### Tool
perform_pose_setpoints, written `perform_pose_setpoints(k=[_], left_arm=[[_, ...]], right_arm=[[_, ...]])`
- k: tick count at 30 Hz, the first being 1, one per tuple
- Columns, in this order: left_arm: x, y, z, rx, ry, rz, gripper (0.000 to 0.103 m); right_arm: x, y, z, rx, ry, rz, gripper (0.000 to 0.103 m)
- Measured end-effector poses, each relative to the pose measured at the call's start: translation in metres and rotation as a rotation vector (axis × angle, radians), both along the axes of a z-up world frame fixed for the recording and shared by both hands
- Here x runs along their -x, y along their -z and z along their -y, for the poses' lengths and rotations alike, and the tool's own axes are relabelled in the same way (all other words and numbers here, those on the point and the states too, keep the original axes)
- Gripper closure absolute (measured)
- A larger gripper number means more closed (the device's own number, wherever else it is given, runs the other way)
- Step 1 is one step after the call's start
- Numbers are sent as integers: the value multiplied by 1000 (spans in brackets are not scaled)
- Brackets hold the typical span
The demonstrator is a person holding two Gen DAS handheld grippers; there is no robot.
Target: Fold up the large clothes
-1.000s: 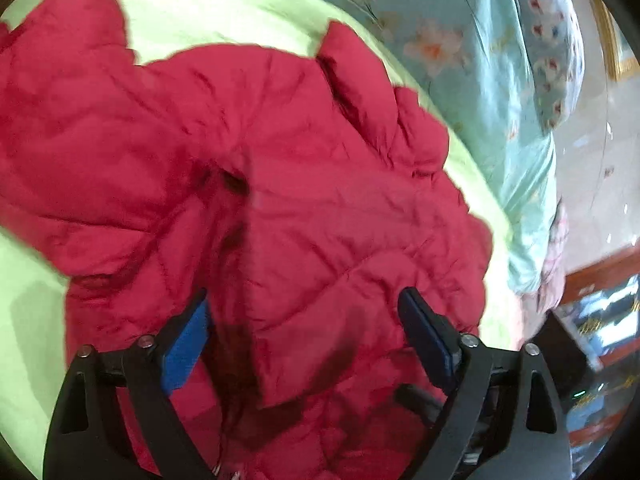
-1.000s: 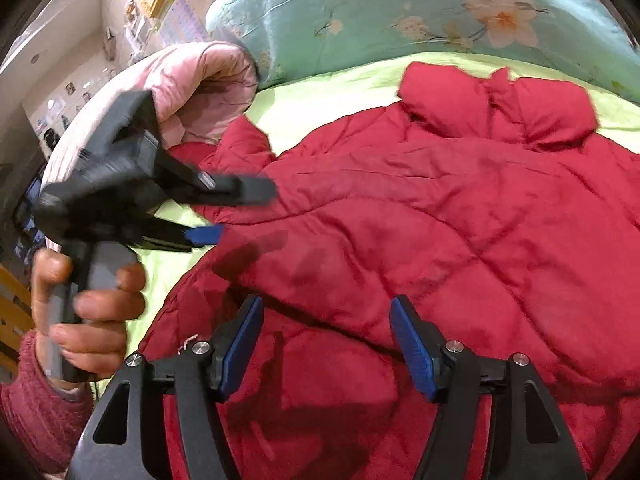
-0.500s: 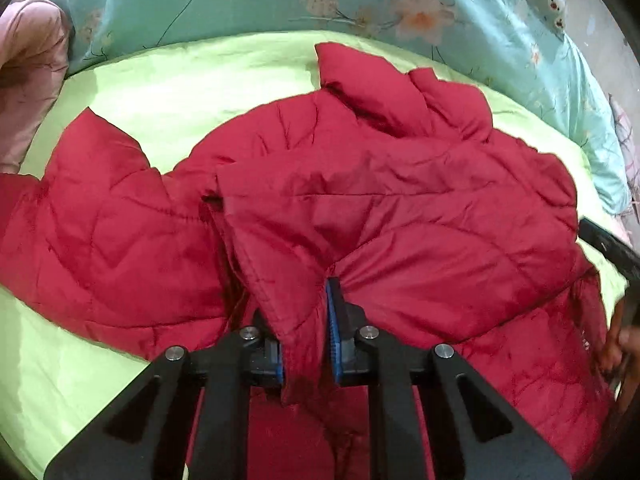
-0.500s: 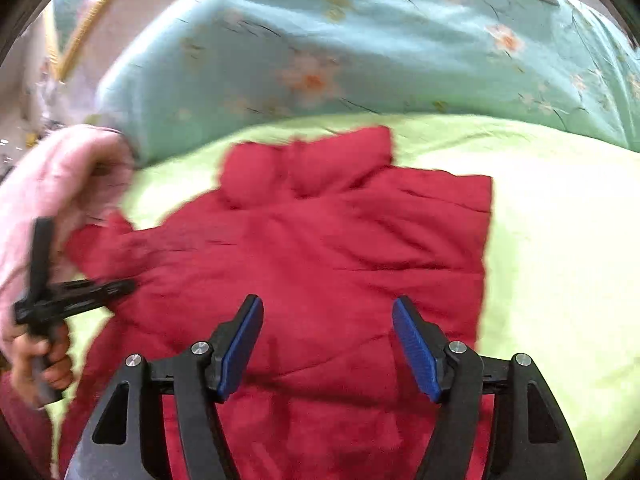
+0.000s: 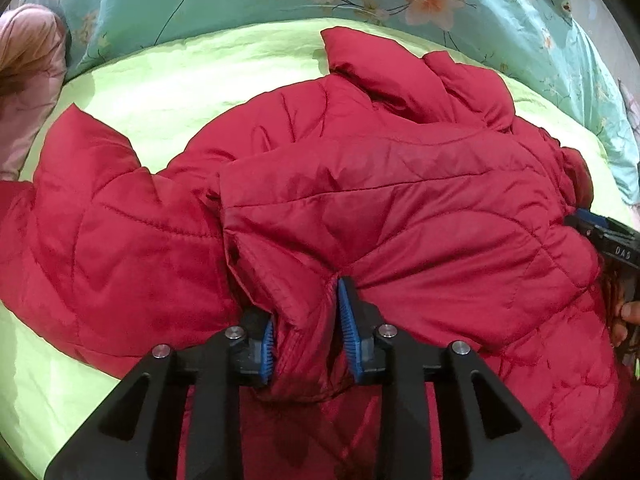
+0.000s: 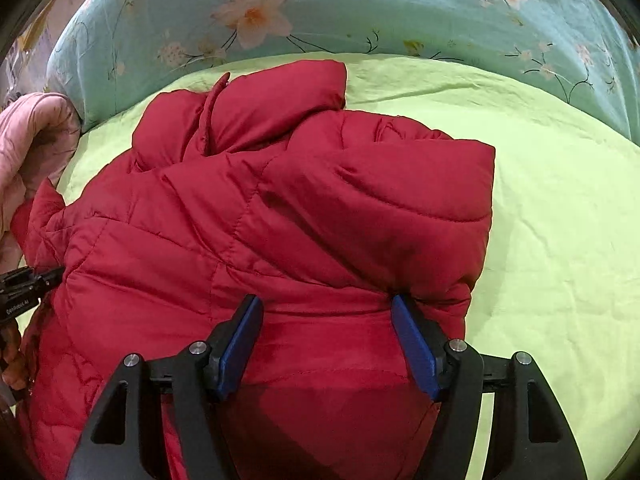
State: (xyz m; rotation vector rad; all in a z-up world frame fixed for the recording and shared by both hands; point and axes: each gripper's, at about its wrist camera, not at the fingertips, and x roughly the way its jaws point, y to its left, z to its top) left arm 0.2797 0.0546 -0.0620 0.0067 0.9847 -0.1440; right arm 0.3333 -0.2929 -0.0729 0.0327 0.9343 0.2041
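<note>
Red jacket (image 5: 360,200) hem bunched between left gripper (image 5: 306,336) pads, green sheet (image 6: 560,220) bare alongside

The left gripper (image 5: 306,332) points steeply down, its blue pads (image 5: 267,346) pinching a fold of the red jacket (image 5: 400,208); its jaws have just been opening a little, with the fabric between them. The right gripper (image 6: 326,344) also tilts down, jaws spread wide over the jacket, pads not pressing it. A hand (image 5: 622,320) shows at the left view's right edge.
</note>
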Motion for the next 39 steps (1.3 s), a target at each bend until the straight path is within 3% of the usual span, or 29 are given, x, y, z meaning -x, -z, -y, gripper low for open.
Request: perform_pose_setpoints(k=[8, 12, 20, 23, 39], left_arm=[[17, -15, -14, 22, -31, 18, 58], [35, -23, -25, 3, -71, 36, 51], [68, -31, -53, 39, -139, 60, 51], [77, -28, -71, 88, -182, 47, 51], [84, -17, -142, 242, -376, 47, 51]], right_arm=[[23, -31, 5, -49, 43, 33, 34], [49, -47, -4, -75, 6, 68, 34], [70, -48, -30, -112, -60, 54, 34], [79, -51, -35, -131, -79, 59, 34], [110, -58, -46, -202, -114, 61, 33]])
